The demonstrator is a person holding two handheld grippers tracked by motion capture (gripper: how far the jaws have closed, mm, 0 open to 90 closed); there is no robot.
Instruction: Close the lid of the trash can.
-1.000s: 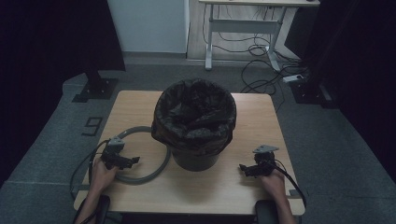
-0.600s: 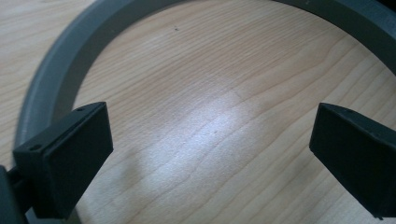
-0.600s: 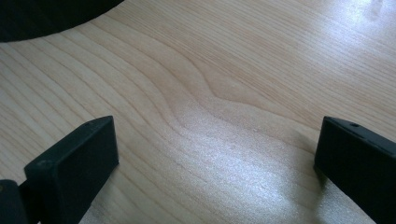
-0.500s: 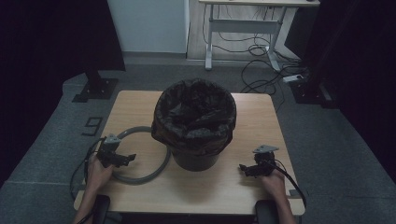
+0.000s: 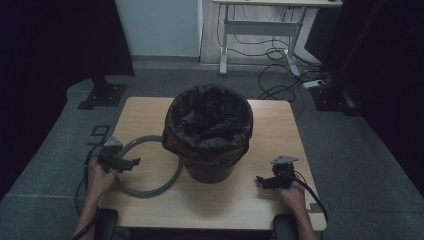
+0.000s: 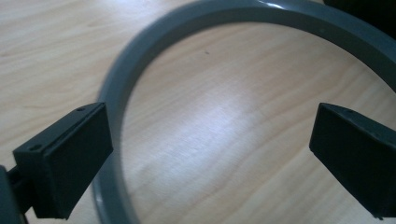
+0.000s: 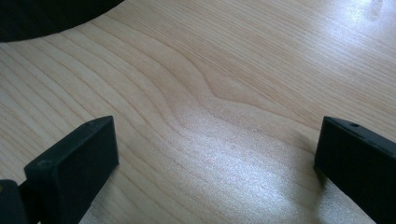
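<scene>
Inspector: Since the earlier frame the left gripper [image 5: 134,162] has edged outward over the grey ring [image 5: 148,166]; right gripper [image 5: 258,179] unmoved on the table [image 5: 235,202], beside the bin [image 5: 209,131].

Clerk: Left gripper view?

Inspector: Jaws wide apart, astride the ring's [image 6: 187,28] rim.

Clerk: Right gripper view?

Inspector: Jaws spread, holding nothing.

We see a smooth grey plastic ring [image 6: 116,88], slightly glossy, by our left fingers [image 6: 70,163], matt black. Tabletop [image 7: 224,93]: pale wood grain, satin. Bin liner [image 5: 207,122]: crinkled glossy black plastic.
</scene>
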